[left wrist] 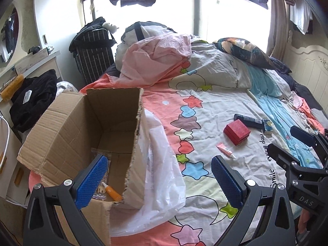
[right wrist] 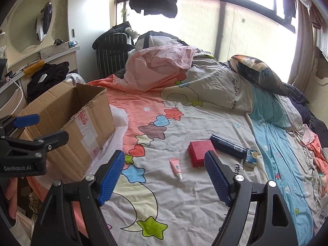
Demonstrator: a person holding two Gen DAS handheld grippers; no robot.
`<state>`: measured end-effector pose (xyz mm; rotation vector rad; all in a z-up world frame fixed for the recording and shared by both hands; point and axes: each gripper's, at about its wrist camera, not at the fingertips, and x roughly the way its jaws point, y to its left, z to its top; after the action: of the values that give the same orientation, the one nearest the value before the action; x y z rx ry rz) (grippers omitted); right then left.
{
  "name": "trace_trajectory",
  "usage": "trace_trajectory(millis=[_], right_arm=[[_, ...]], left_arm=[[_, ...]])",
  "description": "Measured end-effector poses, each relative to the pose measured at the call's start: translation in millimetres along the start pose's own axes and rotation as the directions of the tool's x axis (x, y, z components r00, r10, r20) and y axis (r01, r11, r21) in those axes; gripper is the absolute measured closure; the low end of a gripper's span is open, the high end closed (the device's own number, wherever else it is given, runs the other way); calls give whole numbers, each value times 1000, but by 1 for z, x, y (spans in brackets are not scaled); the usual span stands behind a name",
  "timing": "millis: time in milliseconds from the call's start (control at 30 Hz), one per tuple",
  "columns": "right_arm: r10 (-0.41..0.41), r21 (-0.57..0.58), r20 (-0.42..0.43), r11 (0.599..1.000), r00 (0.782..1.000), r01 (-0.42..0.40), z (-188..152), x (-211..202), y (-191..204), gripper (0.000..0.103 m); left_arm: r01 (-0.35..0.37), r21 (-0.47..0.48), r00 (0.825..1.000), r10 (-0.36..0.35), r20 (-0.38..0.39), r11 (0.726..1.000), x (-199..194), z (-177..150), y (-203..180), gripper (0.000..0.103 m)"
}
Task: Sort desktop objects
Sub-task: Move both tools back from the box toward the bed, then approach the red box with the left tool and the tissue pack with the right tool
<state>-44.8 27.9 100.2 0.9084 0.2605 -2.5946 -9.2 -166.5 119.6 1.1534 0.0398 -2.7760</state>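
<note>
- The right tongs stand spread wide with nothing between their blue pads; they hang over the bedspread and point down toward the small things lying ahead.
- The left tongs are likewise released and empty, with one blue pad in front of the cardboard box and the other over the bedspread.
- Just beyond the right tongs lies a small pink tube, flat on the cover, cap end toward the tongs.
- Beside it sits a red box, partly hidden behind the right-hand pad, and touching its far corner lies a dark blue tube on its side.
- At the end of that tube rests a small blue and white packet; what it is I cannot tell.
- The cardboard box stands open at the bed's left edge, next to a white plastic bag. An orange tube and some clear wrapping already lie in its bottom.
- To my eye the sorting is partway done: some items are boxed, four are left on the bed, and the hands are between pickups.
- The next move calls for lowering the right tongs onto one item, most likely the pink tube, with the pads on either side of its narrow body, closing gently, then carrying it to the box.
</note>
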Motion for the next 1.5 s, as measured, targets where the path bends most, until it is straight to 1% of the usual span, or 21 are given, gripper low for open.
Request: trace_trajectory(millis=[167, 367, 533, 633, 800, 967, 1200, 1300, 1500], right_arm=[[-26, 41, -11, 999, 1000, 27, -10, -3, -30, 26], [-56, 75, -24, 996, 998, 58, -20, -3, -61, 26], [-113, 63, -42, 991, 993, 116, -26, 4, -79, 26], [-123, 56, -56, 990, 991, 126, -29, 10, -86, 26], [-141, 45, -78, 988, 987, 145, -34, 22, -98, 26], [-140, 47, -107, 988, 984, 146, -40, 38, -109, 26], [-142, 41, -140, 988, 980, 149, -45, 58, -119, 26], [-140, 44, -153, 988, 978, 148, -47, 68, -125, 26], [-123, 51, -183, 990, 975, 134, -54, 88, -130, 26]], left_arm=[[28, 34, 1000, -28, -7, 999, 5, -2, -29, 0], [48, 73, 998, -46, -35, 996, 21, -8, -60, 0], [58, 100, 997, -53, -56, 993, 37, -14, -83, 0], [62, 102, 996, -55, -65, 993, 48, -16, -93, 0], [82, 109, 992, -71, -103, 991, 69, -20, -110, 0], [98, 131, 988, -80, -134, 987, 88, -23, -127, 0], [141, 113, 977, -120, -175, 984, 116, -24, -142, 0], [144, 122, 974, -119, -194, 982, 128, -23, -148, 0], [132, 128, 973, -105, -204, 983, 148, -15, -154, 0]])
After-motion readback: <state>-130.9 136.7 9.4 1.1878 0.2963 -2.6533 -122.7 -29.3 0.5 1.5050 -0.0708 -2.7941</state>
